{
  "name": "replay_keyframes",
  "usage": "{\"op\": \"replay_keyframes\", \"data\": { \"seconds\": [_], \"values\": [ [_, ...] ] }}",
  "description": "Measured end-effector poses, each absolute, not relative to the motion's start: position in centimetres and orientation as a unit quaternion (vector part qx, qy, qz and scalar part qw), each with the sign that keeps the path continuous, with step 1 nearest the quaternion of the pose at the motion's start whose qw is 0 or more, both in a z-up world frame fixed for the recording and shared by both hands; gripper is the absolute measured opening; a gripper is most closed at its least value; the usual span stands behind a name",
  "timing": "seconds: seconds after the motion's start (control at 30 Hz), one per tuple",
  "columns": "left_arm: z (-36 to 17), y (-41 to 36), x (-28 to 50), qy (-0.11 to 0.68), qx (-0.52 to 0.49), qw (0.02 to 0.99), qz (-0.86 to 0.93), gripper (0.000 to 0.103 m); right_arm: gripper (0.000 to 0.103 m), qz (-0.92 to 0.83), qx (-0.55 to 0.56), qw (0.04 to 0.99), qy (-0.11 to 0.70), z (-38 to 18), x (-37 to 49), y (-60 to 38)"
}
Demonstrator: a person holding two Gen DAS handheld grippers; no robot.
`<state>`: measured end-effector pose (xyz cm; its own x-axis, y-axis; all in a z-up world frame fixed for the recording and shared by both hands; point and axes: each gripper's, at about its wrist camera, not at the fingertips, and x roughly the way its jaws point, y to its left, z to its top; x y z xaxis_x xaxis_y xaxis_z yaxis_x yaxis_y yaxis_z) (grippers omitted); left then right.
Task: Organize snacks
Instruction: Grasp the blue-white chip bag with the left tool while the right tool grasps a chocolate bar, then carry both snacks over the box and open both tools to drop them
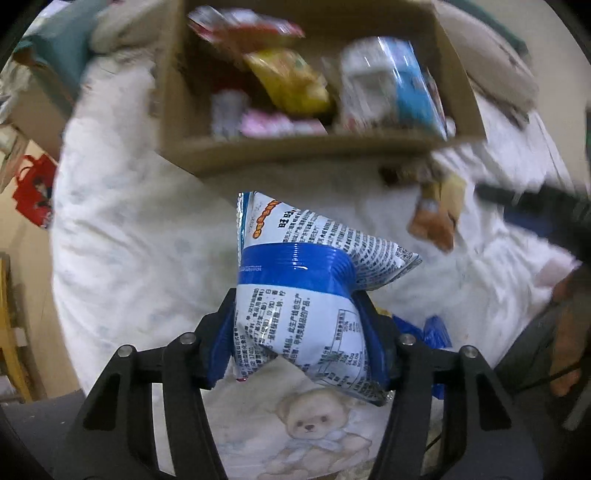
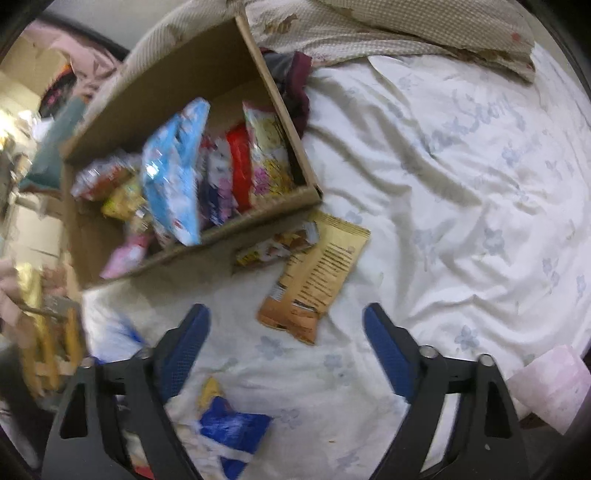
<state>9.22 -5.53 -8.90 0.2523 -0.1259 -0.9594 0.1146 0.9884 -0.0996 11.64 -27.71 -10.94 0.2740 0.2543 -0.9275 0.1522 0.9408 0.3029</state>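
Observation:
My left gripper [image 1: 299, 332] is shut on a white and blue snack bag [image 1: 299, 295], whose crumpled lower half sits between the blue pads [image 1: 221, 343]. It hangs above the white bedsheet, in front of an open cardboard box [image 1: 295, 151] filled with several snack packets. My right gripper [image 2: 286, 332] stands open and empty, pointing down at the bed. Just beyond its fingertips lies a tan and orange packet [image 2: 317, 273], with a small packet [image 2: 275, 247] against the box's [image 2: 221, 240] front wall. A blue packet [image 2: 232, 424] lies below the left finger.
A beige checked pillow [image 2: 406, 22] and a dark red cloth [image 2: 295, 88] lie behind the box. A pink roll [image 2: 554, 384] sits at the bed's right edge. The bedsheet [image 2: 461, 184] spreads out right of the box. A person's hand [image 1: 569, 332] shows at the right.

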Motion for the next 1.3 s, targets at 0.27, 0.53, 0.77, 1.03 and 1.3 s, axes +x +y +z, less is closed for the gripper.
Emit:
{"op": "replay_keyframes", "data": {
  "seconds": [0.27,0.53,0.77,1.03,1.3],
  "values": [
    [-7.7,-4.1,11.0,0.590,-0.053,0.803,-0.065,0.056,0.098,0.033,0.047,0.823,0.565,-14.8,12.3,-23.4],
    [-7.9,-1.7,11.7,0.595,-0.094,0.796,-0.058,0.056,0.098,0.049,-0.005,0.852,0.521,-16.6,14.7,-20.9],
    [-7.8,-2.0,11.8,0.596,-0.101,0.794,-0.060,0.056,0.088,0.041,-0.025,0.860,0.508,-17.5,15.6,-20.3],
    [-8.0,-2.0,12.0,0.598,-0.106,0.793,-0.054,0.056,0.039,0.075,-0.009,0.861,0.503,-15.3,14.3,-20.2],
    [-7.8,-1.5,11.9,0.595,-0.110,0.795,-0.050,0.056,0.020,0.102,0.048,0.840,0.531,-13.3,11.5,-20.5]
  ]
}}
